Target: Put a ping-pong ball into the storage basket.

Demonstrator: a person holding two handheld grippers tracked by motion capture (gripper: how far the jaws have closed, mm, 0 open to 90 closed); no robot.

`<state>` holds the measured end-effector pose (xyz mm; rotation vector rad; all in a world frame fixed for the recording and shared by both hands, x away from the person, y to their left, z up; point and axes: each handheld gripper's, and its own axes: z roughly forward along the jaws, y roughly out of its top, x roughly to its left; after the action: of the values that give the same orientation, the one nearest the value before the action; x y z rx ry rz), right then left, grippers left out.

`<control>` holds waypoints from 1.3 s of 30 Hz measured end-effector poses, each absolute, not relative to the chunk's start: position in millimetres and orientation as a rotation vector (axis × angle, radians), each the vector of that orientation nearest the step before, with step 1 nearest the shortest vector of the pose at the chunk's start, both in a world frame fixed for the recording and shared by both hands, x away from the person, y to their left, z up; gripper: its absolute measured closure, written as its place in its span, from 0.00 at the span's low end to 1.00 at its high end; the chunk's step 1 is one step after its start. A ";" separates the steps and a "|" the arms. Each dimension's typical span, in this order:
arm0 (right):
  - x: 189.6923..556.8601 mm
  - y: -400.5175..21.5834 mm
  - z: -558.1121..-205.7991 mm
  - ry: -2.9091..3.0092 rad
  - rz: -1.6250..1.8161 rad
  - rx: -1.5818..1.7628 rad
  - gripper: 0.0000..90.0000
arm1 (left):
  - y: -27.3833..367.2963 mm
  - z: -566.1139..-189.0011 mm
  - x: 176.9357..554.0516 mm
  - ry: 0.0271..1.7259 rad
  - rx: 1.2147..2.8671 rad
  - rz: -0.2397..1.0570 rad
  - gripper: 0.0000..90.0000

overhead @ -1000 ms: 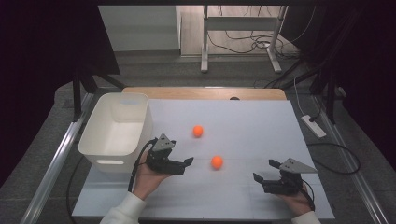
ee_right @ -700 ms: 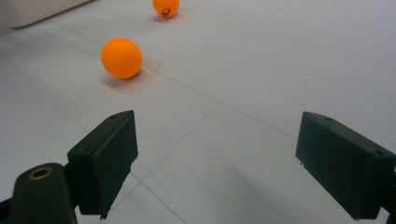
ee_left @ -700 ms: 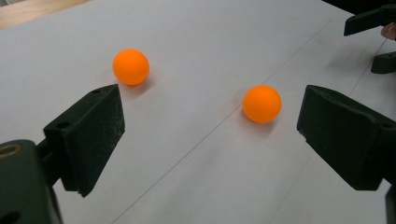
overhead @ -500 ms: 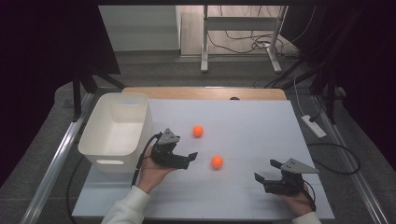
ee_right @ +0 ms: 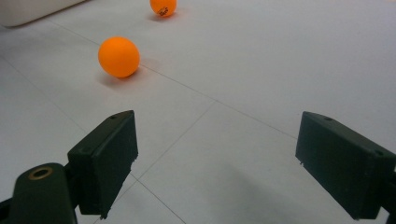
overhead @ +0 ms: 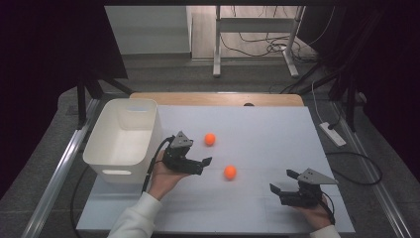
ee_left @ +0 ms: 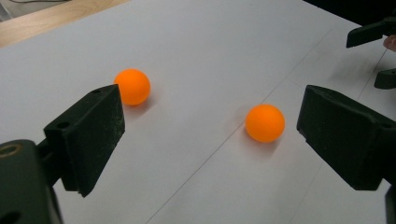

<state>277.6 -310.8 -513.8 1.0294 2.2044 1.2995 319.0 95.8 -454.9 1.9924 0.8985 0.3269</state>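
Note:
Two orange balls lie on the white table top, one farther back (overhead: 210, 139) and one nearer (overhead: 230, 172). My left gripper (overhead: 204, 166) is open, just left of the nearer ball, jaws pointing right toward it. In the left gripper view the nearer ball (ee_left: 265, 122) lies ahead between the wide jaws, closer to the right one, and the far ball (ee_left: 133, 87) lies beyond the left jaw. My right gripper (overhead: 282, 181) stands open at the front right, empty. Its own view has the nearer ball (ee_right: 119, 57) ahead to the left and the other ball (ee_right: 163, 6) behind it.
A white plastic bin (overhead: 124, 139), empty, stands at the table's left, close behind my left hand. A wooden strip (overhead: 218, 98) runs along the far edge. A power strip (overhead: 332, 134) lies on the floor to the right.
My left gripper has crept forward and to the right, toward the nearer ball. The right gripper and both balls have stayed put.

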 end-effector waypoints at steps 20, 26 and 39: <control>277.0 -311.7 -514.3 2.201 1.296 1.037 0.14 | 88.8 -446.8 332.0 0.880 2.008 0.337 0.09; 277.0 -312.0 -514.5 2.202 1.294 1.044 0.15 | 85.5 -444.1 335.8 0.874 2.015 0.344 0.09; 277.3 -312.0 -515.1 2.206 1.286 1.045 0.15 | 81.4 -442.2 342.2 0.874 2.023 0.347 0.09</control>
<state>277.3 -312.0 -515.1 1.0448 2.2059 1.2857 342.2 81.4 -442.2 2.0229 0.8745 0.3470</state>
